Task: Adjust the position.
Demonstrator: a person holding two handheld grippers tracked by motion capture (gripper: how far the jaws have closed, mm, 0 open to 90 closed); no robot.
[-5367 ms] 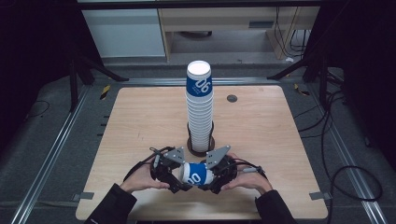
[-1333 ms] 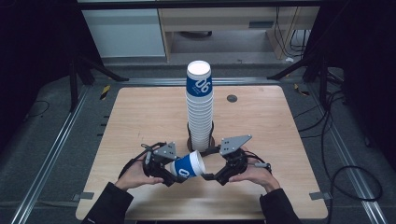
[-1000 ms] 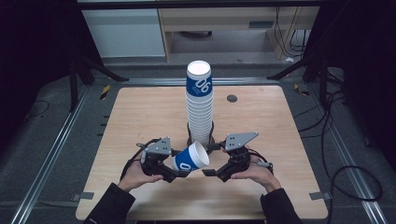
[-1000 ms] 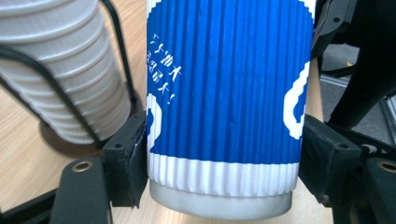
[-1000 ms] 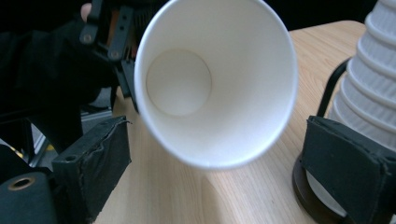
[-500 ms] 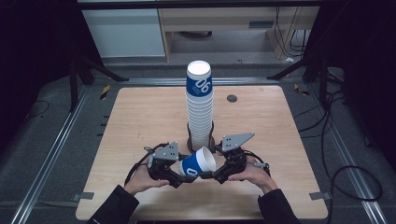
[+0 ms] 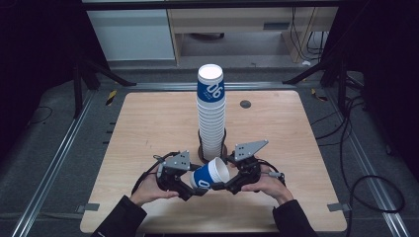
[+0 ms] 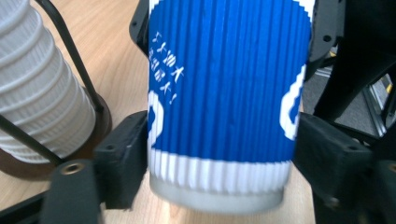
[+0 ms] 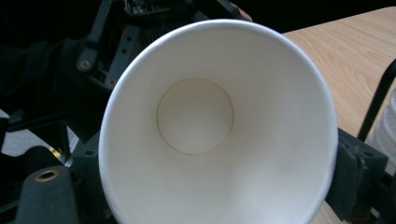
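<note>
since a second ago the blue paper cup (image 7: pixel 210 175) is sitting lower and closer to the person, its open mouth now turned toward the right gripper (image 7: pixel 228 185), whose jaws have just been closing around the rim. that cup is lying on its side, held above the near edge of the table (image 7: pixel 148 123), just in front of the cup stack (image 7: pixel 211 113). the left gripper (image 7: pixel 190 190) is pinching the cup's ribbed blue wall near its base, pads pressing on both sides. in the right gripper view the white rim is sitting between the pads, close on both; whether they are pressing i cannot tell. both hands are resting low by the table's near edge.
</note>
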